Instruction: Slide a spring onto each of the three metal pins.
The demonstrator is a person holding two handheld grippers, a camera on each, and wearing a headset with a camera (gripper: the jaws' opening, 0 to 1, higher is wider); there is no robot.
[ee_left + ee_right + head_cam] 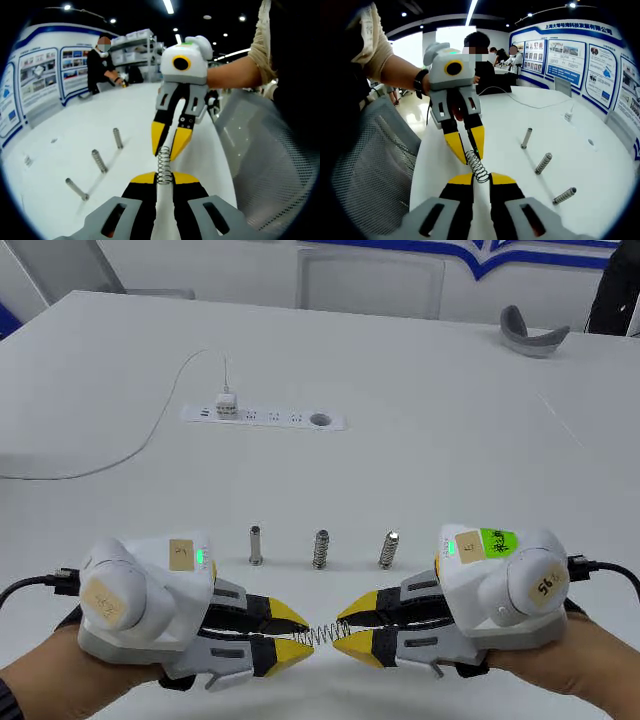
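Observation:
Three metal pins stand in a row on the white table. The left pin [256,545] [76,189] [526,138] is bare. Both the middle pin [321,549] [99,161] [543,163] and the right pin [389,549] [117,138] [564,195] carry a spring. In front of them a loose spring [320,632] [162,164] [476,166] hangs level above the table between my two grippers, which face each other tip to tip. The left gripper [303,636] [162,178] [468,150] is shut on one end. The other end sits in the shut right gripper [341,628] [479,178] [168,151].
A white power strip [262,417] with a plug and a cable lies further back on the table. A grey curved object [533,335] rests at the back right. A mesh chair [260,150] [365,165] is close behind the hands. People stand in the background.

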